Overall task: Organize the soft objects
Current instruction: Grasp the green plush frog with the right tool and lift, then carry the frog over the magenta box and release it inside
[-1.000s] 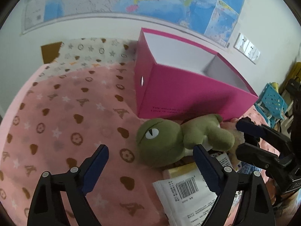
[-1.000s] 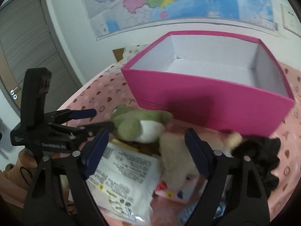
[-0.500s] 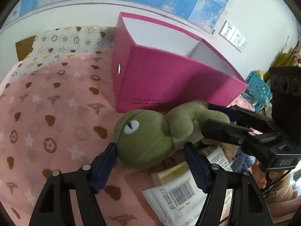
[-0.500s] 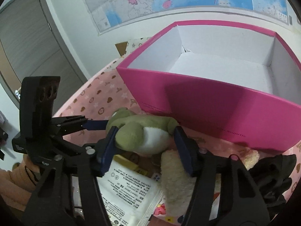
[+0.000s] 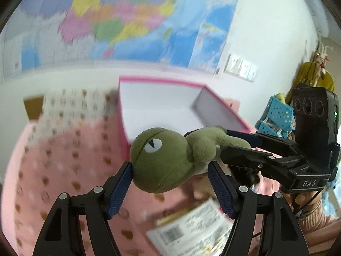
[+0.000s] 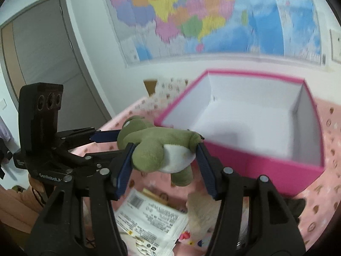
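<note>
Left gripper (image 5: 170,179) partly closed, blue pads pressed on either side of the head of the green plush frog (image 5: 162,160). Right gripper (image 6: 165,162) likewise partly closed, pads clamped on the frog's body, one against its green side, the other against the rump beside the white belly. Both sets of jaws just closed in, with the frog between them.

Frog held in the air by both grippers, clear of the pink patterned surface (image 5: 53,160), just in front of the near wall of the open pink box (image 6: 255,157) and about level with its rim. One white eye with a dark slit pupil seen from the left wrist. Olive-green plush, round head, white belly patch, one leg dangling below the right gripper's pads.

Below the frog, on the surface: a white printed packet (image 6: 149,217) with a barcode, a cream fuzzy toy (image 6: 202,211) beside it, a dark fabric item (image 6: 296,207) near the box's corner. Box interior white. Coloured wall map (image 6: 213,17) behind, blurred.
</note>
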{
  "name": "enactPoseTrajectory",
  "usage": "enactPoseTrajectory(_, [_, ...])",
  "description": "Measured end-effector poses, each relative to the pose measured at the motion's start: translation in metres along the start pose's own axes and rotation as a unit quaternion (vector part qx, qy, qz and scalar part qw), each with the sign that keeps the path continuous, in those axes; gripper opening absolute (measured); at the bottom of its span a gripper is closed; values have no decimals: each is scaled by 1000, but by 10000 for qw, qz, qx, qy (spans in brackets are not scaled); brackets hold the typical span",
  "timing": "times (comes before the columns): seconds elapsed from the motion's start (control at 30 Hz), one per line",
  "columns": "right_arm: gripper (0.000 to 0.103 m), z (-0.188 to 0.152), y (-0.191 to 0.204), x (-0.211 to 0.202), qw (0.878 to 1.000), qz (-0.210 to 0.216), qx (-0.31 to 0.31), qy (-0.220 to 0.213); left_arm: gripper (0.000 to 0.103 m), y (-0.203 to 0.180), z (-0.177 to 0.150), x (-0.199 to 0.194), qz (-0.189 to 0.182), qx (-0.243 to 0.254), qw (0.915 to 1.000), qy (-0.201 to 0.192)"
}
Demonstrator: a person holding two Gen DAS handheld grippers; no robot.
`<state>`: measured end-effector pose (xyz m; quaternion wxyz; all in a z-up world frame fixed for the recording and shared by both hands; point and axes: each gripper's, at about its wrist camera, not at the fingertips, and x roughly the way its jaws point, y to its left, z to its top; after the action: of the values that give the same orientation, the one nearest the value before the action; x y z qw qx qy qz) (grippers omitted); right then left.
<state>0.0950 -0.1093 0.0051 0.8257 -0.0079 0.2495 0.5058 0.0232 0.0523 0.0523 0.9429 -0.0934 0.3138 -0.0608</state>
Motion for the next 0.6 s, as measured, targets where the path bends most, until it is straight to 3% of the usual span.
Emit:
enactPoseTrajectory(0.27, [60,36,-33,7,9996,-181,125,-200,73,-11,49,21,277,456,9983,-226])
enactPoseTrajectory(0.6, [60,32,-82,54,9972,-175,615,382,73,1,53,79,649,522,9960,333])
